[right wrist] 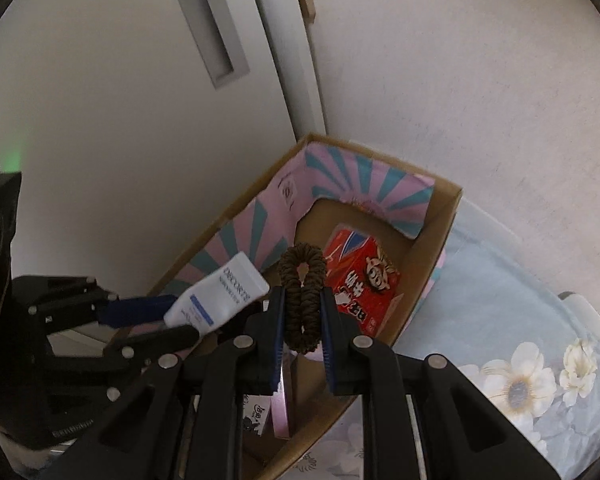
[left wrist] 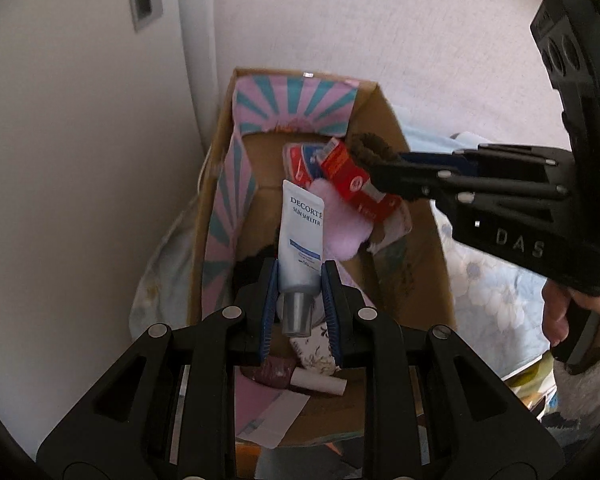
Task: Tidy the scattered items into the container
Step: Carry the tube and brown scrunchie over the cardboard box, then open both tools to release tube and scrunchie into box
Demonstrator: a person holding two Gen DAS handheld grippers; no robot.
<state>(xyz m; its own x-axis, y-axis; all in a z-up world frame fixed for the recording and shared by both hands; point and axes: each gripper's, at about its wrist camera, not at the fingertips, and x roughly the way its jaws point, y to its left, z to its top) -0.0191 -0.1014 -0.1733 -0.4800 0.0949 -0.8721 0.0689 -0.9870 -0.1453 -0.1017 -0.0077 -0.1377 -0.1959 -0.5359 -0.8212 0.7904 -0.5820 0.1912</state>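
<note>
1. Both grippers are over the cardboard box (left wrist: 412, 216), which sits on a floral bedsheet (right wrist: 520, 360) pushed into the corner by a white wall and door. Each one is carrying something.
2. The left gripper (left wrist: 299, 304) has its jaws clenched on a white sunscreen tube (left wrist: 302, 236), gripped low on the body just above the silver cap, cap end toward the camera. The tube hangs above the inside of the box, not resting on anything as far as I can tell.
3. The right gripper (right wrist: 303, 332) has its jaws squeezed onto a brown scrunchie (right wrist: 302, 288), pinching the loop flat so the top bulges out past the fingertips. It's also above the box, over the red snack pack (right wrist: 360, 280).
4. Already inside: the red snack pack, a pink puff (left wrist: 340, 224), a small bottle with a white cap (left wrist: 300, 378) and some paper bits.
5. Handling guess: the tube looks light and a bit squishy with a slick surface, so holding it near the stiff shoulder by the cap makes sense. Mid-body would dent it.
6. The scrunchie is soft and weighs next to nothing. Grab it anywhere, though fabric can snag on the pads when it's let go.
7. Nothing here looks fragile, so a short drop into the box should be fine.
</note>
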